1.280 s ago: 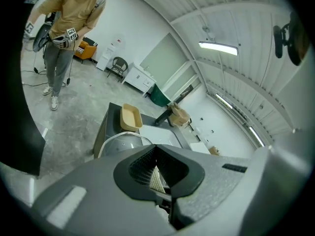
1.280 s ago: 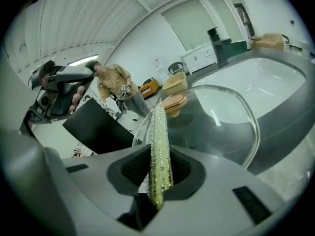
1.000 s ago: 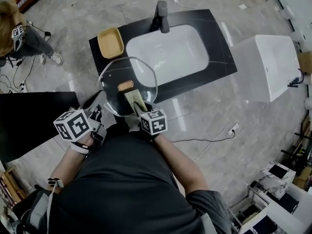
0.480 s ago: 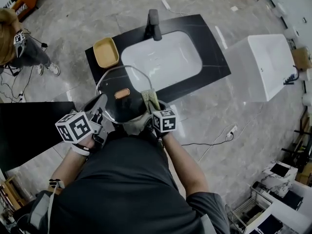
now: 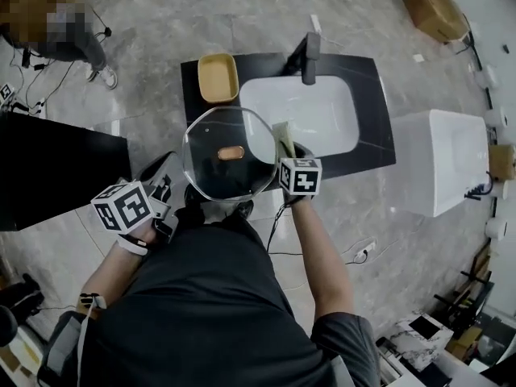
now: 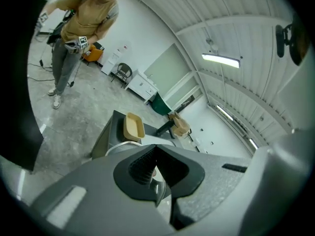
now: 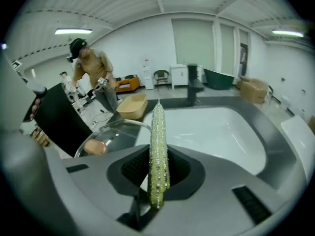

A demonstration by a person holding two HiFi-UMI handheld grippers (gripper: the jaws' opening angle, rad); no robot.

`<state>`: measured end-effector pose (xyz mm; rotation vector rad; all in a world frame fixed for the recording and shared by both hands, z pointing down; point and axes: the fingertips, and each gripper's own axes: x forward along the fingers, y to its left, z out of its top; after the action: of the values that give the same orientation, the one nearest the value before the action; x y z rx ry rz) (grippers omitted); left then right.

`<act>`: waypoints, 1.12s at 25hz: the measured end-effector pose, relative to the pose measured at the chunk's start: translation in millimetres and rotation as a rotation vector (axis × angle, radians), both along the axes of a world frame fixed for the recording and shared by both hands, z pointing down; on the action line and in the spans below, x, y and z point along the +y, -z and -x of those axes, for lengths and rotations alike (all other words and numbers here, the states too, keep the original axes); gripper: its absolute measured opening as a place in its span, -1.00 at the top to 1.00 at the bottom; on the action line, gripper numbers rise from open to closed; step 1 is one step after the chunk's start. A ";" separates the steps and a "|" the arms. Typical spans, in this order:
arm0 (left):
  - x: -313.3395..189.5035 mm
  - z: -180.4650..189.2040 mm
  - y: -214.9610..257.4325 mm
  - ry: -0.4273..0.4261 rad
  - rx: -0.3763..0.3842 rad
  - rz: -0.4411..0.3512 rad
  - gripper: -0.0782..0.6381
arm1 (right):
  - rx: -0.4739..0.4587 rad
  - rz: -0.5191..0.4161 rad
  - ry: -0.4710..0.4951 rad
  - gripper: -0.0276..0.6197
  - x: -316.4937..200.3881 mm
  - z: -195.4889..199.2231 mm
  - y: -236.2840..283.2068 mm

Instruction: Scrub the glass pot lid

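Note:
The round glass pot lid [image 5: 218, 172] with a tan knob [image 5: 231, 152] is held in the air just in front of the white sink [image 5: 322, 123]. My left gripper [image 5: 179, 185] is shut on its near-left rim; in the left gripper view a bit of glass rim [image 6: 156, 180] sits between the jaws of that gripper [image 6: 157, 173]. My right gripper [image 5: 286, 153] is shut on a green scouring pad [image 5: 282, 139], which stands at the lid's right edge. The right gripper view shows the pad [image 7: 158, 146] edge-on in this gripper [image 7: 157, 176], with the lid [image 7: 115, 134] to its left.
A black faucet [image 5: 309, 55] stands at the back of the black counter [image 5: 375, 95], with a tan dish [image 5: 218, 77] at its left corner. A white box [image 5: 451, 160] is to the right and a black table [image 5: 48, 168] to the left. A person [image 5: 56, 22] stands far left.
The lid and both grippers have come closer to the sink. The right gripper slid the pad from the lid's near middle to its right edge. The left grip is unchanged.

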<state>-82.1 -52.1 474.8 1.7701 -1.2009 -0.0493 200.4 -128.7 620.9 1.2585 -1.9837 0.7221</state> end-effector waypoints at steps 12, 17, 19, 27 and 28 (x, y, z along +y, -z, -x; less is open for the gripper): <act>29.3 81.8 -14.3 0.206 0.053 0.053 0.78 | 0.406 -0.084 0.837 0.74 -41.2 209.1 -32.5; 30.3 82.8 -14.9 0.206 0.059 0.066 0.78 | 0.411 -0.114 0.983 0.74 -14.0 245.2 -38.8; 28.0 81.2 -14.9 0.200 0.057 0.066 0.78 | 0.418 -0.128 1.049 0.74 -3.7 254.9 -39.4; 15.4 77.2 -1.5 0.172 0.048 0.047 0.78 | 0.386 -0.142 1.310 0.74 44.1 284.8 -30.8; 15.0 76.2 -0.3 0.173 0.049 0.046 0.78 | 0.379 -0.145 1.347 0.74 52.2 286.6 -29.7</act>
<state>-158.3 -37.0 475.1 1.6130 -1.3066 -0.1650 -86.2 -76.5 650.5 -0.0772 -2.0039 -0.3137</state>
